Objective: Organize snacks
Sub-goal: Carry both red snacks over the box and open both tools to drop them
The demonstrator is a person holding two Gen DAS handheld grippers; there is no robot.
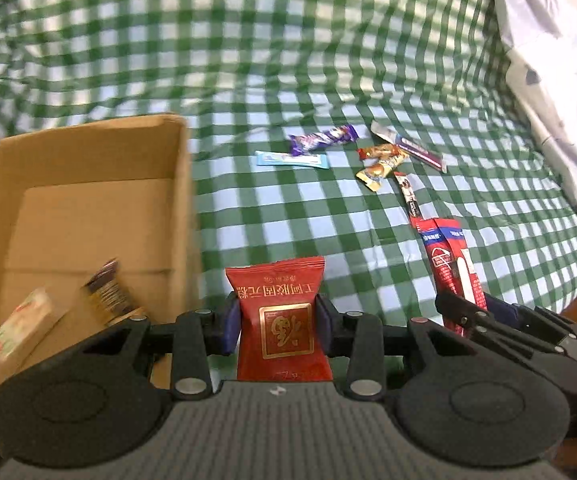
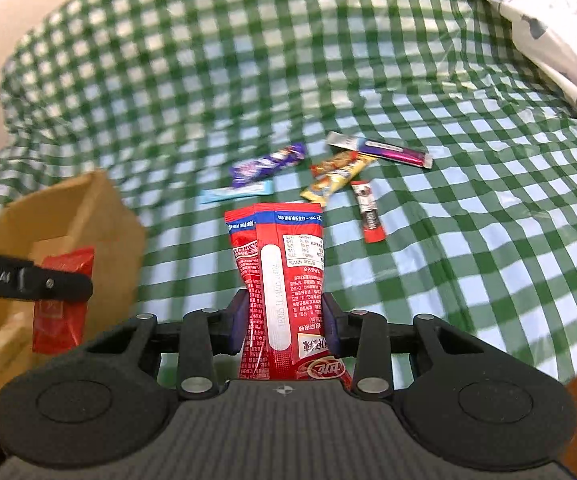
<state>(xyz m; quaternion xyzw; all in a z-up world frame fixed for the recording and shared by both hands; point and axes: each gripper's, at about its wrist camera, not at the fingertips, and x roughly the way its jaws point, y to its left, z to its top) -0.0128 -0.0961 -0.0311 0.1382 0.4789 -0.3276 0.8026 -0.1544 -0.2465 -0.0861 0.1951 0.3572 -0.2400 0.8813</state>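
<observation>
snack sort: partway, both grippers loaded

left wrist view: the left gripper point(image 1: 278, 322) was clamped on a red square sachet point(image 1: 282, 316), pads pressed on both its sides, held just right of the cardboard box point(image 1: 88, 168). box was open-topped, mostly bare floor showing. two packs were in it near the front corner: a pale boxed snack point(image 1: 24, 326) and a dark striped pack point(image 1: 108, 294), leaning, slightly blurred. on the green checked cloth point(image 1: 288, 60) loose items were left: a purple bar point(image 1: 322, 138), a light blue stick point(image 1: 290, 159), two gold-wrapped sweets point(image 1: 382, 160), a silver-purple stick point(image 1: 412, 148) and a slim red-white stick point(image 1: 408, 196).

right wrist view: the right gripper point(image 2: 284, 326) was closed on a pair of long red stick packs point(image 2: 284, 276), standing up between its pads, clear of the cloth. box sat at left, with the left gripper's sachet in front of it.

judgement: two in the box, two loads in hand, about six still on the cloth. well under half done.
</observation>
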